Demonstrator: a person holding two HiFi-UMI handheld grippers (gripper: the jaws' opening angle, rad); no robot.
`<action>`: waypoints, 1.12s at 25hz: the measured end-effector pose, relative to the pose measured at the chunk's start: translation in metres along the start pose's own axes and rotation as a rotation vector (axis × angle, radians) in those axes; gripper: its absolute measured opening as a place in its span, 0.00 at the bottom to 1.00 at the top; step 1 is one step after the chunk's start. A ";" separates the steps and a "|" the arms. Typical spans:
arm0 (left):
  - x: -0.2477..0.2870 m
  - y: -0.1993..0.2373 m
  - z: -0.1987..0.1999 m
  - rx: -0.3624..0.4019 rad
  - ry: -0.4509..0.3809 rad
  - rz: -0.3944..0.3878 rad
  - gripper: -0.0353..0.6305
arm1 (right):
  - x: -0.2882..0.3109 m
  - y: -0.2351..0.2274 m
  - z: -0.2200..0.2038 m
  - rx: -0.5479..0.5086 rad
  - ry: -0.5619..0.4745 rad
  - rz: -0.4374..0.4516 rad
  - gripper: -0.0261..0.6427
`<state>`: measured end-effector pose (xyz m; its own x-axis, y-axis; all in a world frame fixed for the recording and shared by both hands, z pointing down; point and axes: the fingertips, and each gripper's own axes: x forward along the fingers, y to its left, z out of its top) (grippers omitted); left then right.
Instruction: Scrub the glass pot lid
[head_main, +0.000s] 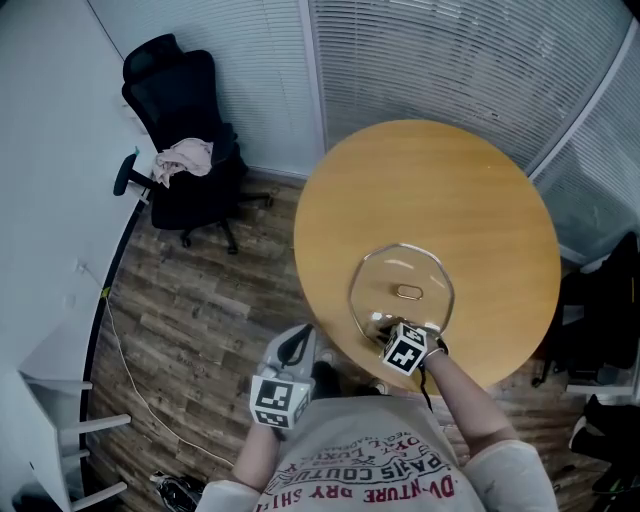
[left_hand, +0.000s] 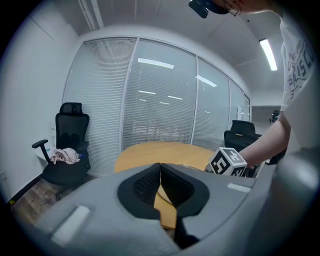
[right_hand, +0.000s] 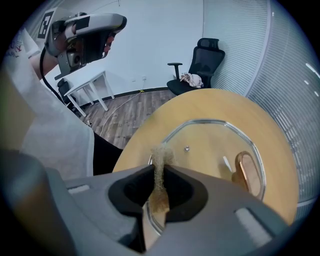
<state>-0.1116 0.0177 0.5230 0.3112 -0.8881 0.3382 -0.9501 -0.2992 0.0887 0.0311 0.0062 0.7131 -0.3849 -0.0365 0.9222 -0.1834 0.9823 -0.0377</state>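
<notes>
A round glass pot lid (head_main: 402, 296) with a metal rim and a wooden handle (right_hand: 246, 172) lies flat on the round wooden table (head_main: 470, 190), near its front edge. My right gripper (right_hand: 161, 170) is shut on a tan scrubbing pad (right_hand: 161, 156), whose tip sticks out over the lid's near rim (right_hand: 151, 162). In the head view that gripper (head_main: 400, 340) sits at the lid's near edge. My left gripper (left_hand: 160, 182) is shut with nothing in it, held off the table to the left (head_main: 290, 375), and the lid is out of its reach.
A black office chair (head_main: 185, 140) with a pink cloth (head_main: 183, 158) on its seat stands on the wood floor at the left. A white desk (right_hand: 90, 82) and a cable (head_main: 125, 370) line the left wall. Blinds cover the glass walls behind the table.
</notes>
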 end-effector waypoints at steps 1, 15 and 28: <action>-0.002 -0.005 -0.001 -0.002 -0.001 0.001 0.07 | -0.002 0.003 -0.006 0.001 0.002 0.002 0.12; 0.006 -0.058 -0.012 -0.012 0.007 -0.032 0.07 | -0.030 0.009 -0.052 0.112 -0.093 -0.003 0.12; 0.057 -0.045 0.027 0.051 -0.017 -0.075 0.06 | -0.075 -0.115 -0.095 0.365 -0.113 -0.228 0.12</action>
<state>-0.0501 -0.0288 0.5133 0.3824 -0.8682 0.3163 -0.9218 -0.3822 0.0653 0.1670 -0.0865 0.6845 -0.3905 -0.2843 0.8756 -0.5744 0.8185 0.0096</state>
